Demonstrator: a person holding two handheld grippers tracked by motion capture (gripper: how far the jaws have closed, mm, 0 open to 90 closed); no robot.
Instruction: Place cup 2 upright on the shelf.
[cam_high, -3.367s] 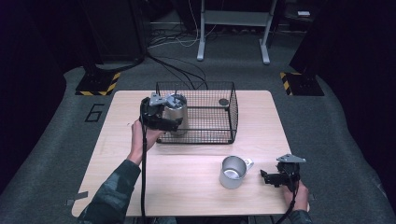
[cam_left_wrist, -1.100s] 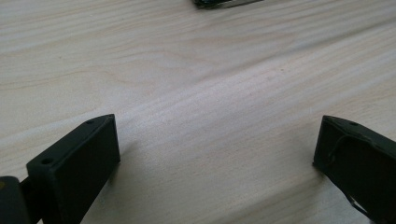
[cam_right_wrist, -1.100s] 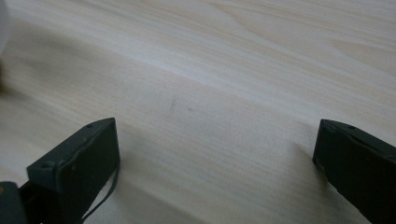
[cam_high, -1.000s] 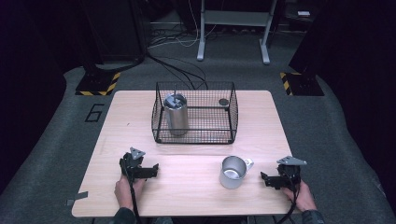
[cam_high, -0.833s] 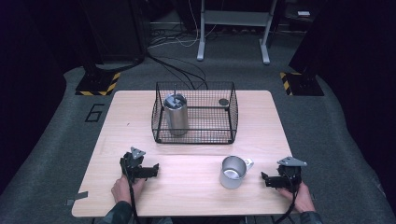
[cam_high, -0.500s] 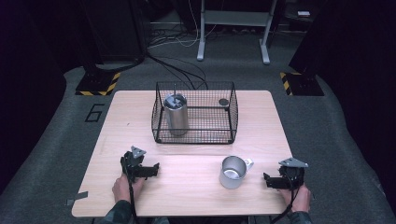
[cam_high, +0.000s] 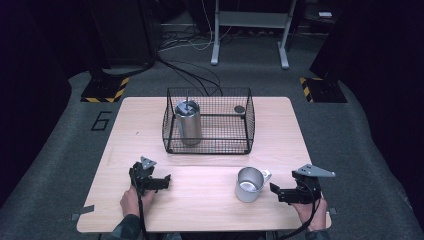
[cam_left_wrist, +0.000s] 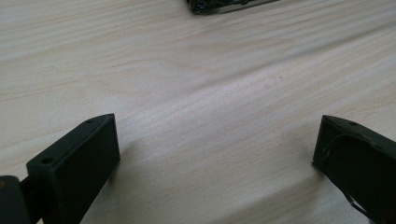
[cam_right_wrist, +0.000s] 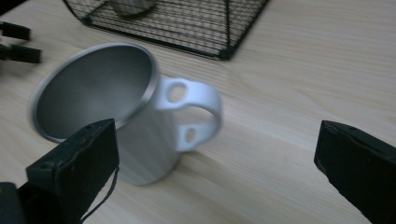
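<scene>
A steel tumbler (cam_high: 188, 121) stands upright inside the black wire basket (cam_high: 248, 120) at the table's far middle. A metal mug (cam_high: 249, 184) with a looped handle (cam_right_wrist: 192, 113) stands on the wood at the near right. My right gripper (cam_high: 276, 192) rests open just right of the mug, its jaws spread wide with the mug (cam_right_wrist: 109, 107) ahead of them. My left gripper (cam_high: 165, 181) lies open on the near left of the table, nothing between its jaws; bare wood fills the space between its fingers (cam_left_wrist: 77, 163).
A small dark round object (cam_high: 239, 109) lies in the basket's far right corner. The light wooden table (cam_high: 210, 210) stands on grey carpet, with cables and stand legs behind it. The left gripper (cam_right_wrist: 16, 44) shows far off in the right gripper view.
My left gripper left the tumbler in the basket and came back to the near left of the table. In the last second both grippers barely shifted.
</scene>
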